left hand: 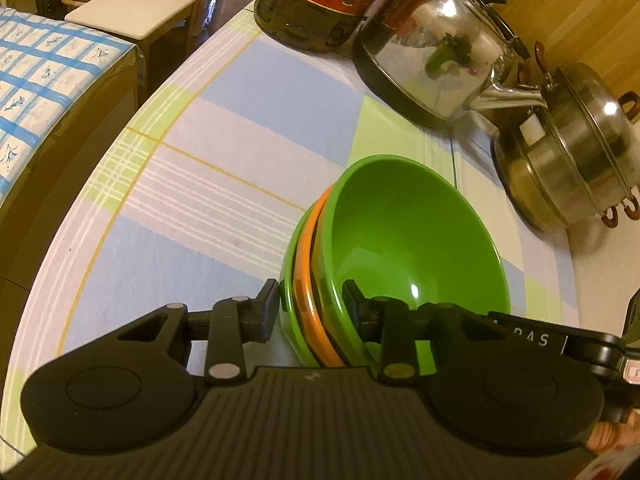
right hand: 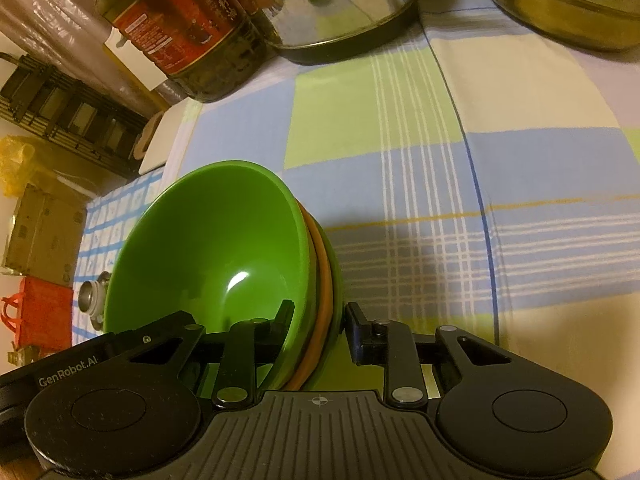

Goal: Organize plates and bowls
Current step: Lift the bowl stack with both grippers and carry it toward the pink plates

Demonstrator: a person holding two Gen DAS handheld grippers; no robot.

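Stack of bowls [left hand: 400,248] tilted on the checked surface [left hand: 224,128], rims clamped at opposite sides: left tongs [left hand: 310,308] on its near-left edge, right tongs [right hand: 318,320] on its right edge. Both equally near.

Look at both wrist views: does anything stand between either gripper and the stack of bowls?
Nothing visible does. The left gripper and the right gripper each have their fingers astride the rim of the stack of bowls, one inside, one outside.
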